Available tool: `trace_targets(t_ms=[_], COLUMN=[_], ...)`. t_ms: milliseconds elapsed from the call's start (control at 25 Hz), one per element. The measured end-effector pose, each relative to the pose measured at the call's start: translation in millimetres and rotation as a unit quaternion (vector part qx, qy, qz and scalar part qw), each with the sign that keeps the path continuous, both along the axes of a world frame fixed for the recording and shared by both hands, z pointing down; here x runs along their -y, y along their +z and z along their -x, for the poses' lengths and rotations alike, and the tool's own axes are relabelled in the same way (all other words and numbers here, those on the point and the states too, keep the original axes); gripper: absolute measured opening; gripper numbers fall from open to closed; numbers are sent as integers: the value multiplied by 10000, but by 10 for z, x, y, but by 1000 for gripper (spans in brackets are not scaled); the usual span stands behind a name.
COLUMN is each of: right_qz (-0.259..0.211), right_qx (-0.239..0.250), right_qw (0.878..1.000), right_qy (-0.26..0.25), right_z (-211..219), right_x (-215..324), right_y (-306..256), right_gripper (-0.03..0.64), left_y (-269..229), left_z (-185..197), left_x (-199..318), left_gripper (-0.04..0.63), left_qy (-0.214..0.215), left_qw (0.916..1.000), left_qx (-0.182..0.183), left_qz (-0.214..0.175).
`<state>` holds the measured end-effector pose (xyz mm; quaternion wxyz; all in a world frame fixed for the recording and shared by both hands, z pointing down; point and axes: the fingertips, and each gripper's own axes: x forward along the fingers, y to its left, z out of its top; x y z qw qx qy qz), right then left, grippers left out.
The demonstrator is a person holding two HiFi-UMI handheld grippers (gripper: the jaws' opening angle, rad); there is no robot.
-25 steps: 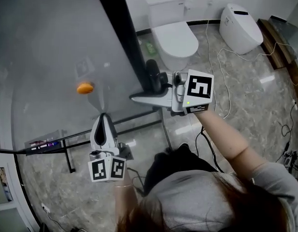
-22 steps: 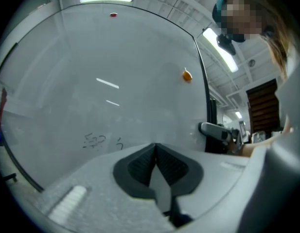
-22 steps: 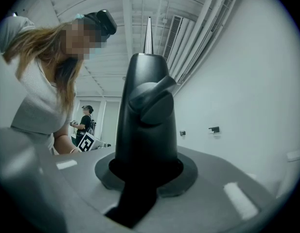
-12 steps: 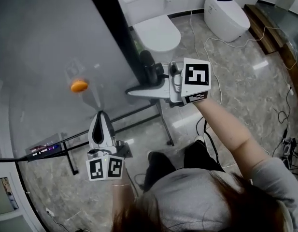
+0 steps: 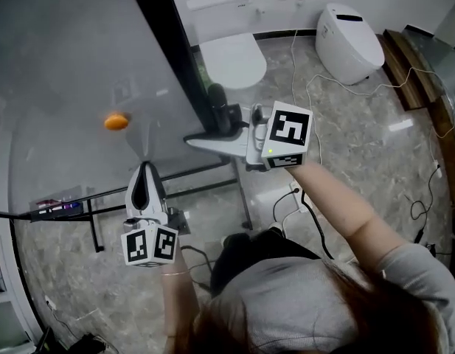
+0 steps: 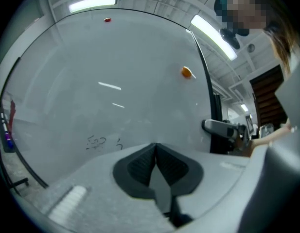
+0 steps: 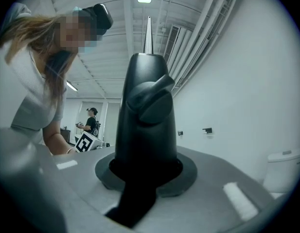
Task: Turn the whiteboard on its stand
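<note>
The whiteboard [image 5: 65,57] fills the left of the head view, tilted, with a black frame edge [image 5: 162,35] and an orange magnet [image 5: 115,122] on it. At that edge a black knob [image 5: 220,108] of the stand sticks out. My right gripper [image 5: 201,139] is shut on the black knob [image 7: 145,125], which fills the space between its jaws in the right gripper view. My left gripper [image 5: 144,172] points at the board's lower part, jaws shut with nothing between them. Its tip [image 6: 155,145] faces the board surface [image 6: 115,81]; whether it touches is unclear.
The stand's black legs [image 5: 205,169] and a pen tray [image 5: 61,206] lie below the board. Two white toilets [image 5: 226,46] [image 5: 350,41] stand behind, with cables [image 5: 315,72] across the marble floor. Another person [image 7: 90,123] stands far off.
Both grippers and the board's black edge sit a little further left in the head view. The right gripper has kept its hold on the knob; the left has stayed shut.
</note>
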<state>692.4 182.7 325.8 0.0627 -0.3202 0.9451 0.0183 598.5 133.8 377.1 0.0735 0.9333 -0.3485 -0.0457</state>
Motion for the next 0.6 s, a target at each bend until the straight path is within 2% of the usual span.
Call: trace_targets(t_ms=[160,320,600], right_qz=[31,67,25], right_qx=[-20,-12,35], right_qw=[10000,10000,9999], right_qy=[54,51,136], right_z=[0,-4,-24], right_x=[-18,-33,-31], right_y=[-32,-22,-37], right_gripper=[100,98,104], left_y=[-21,-20,-34], left_z=[4,-9,-16], left_x=[-26,-30,-34], left_gripper=[2,2,2], left_qy=[258,408,649], left_qw=[9996,9991,9977], left_qx=[-34,97,-124], left_qz=[105,104,171])
